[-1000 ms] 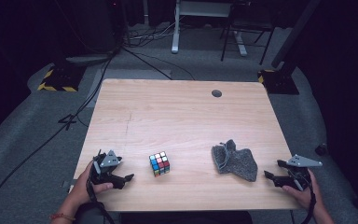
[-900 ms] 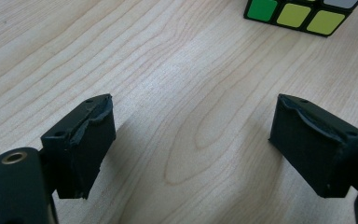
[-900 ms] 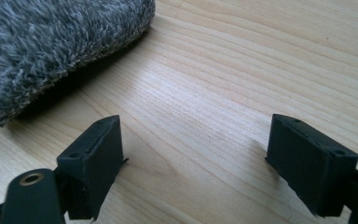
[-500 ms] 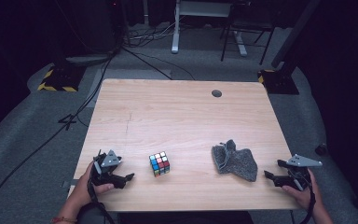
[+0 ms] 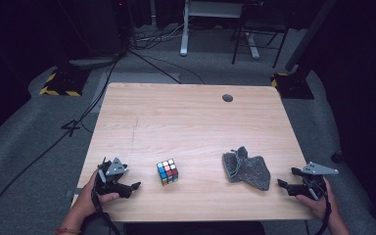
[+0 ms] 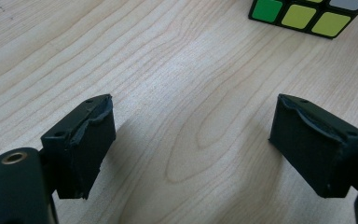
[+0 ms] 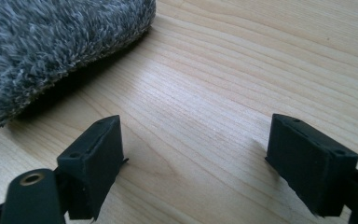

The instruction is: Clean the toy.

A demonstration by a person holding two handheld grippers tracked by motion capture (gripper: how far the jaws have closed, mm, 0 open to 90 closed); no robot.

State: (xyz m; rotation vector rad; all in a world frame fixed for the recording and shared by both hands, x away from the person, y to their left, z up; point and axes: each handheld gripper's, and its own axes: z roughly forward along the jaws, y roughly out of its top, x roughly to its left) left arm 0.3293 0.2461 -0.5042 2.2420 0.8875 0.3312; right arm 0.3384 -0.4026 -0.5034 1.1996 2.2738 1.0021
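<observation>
A colourful puzzle cube sits on the wooden table near its front edge; its green and yellow tiles appear at the top of the left gripper view. A crumpled grey fuzzy cloth lies to the cube's right and spreads over the upper left of the right gripper view. My left gripper rests at the front left, open, jaws wide over bare wood, pointing toward the cube. My right gripper rests at the front right, open, with bare wood between its jaws, just short of the cloth.
A small dark round grommet is set in the table near its far right. Beyond the table are a grey floor, cables, black-and-yellow striped stands and desk legs. A person's hands hold both grippers at the front edge.
</observation>
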